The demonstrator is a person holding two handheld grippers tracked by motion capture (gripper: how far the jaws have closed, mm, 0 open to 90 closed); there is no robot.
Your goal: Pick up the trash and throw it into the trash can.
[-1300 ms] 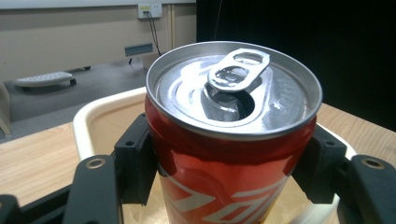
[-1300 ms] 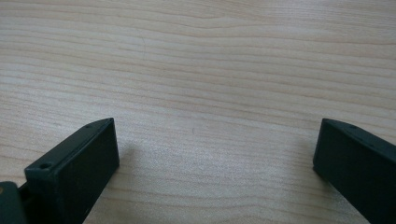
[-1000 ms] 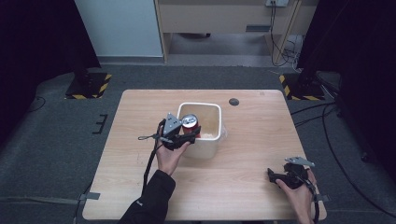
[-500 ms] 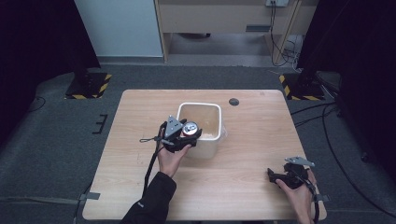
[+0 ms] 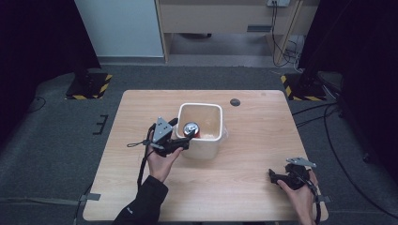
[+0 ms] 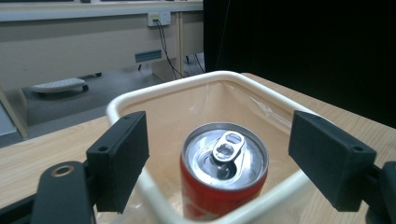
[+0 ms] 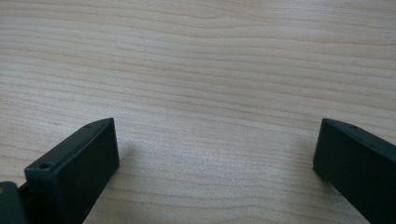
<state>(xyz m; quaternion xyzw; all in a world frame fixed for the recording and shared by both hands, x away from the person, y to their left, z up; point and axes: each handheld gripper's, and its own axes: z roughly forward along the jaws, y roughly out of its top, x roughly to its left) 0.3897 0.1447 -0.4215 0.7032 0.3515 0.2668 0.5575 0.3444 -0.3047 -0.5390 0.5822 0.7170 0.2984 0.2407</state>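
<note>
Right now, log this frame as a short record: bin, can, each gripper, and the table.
bin: white bin with a clear liner, standing near the middle of the table
can: red can upright inside the bin, tab unopened
left gripper: left gripper open at the bin's near rim, one jaw to each side of the can, touching nothing
right gripper: right gripper open, low over bare wood at the table's near right corner, holding nothing
table: wooden table, with a small dark disc near the far edge
</note>
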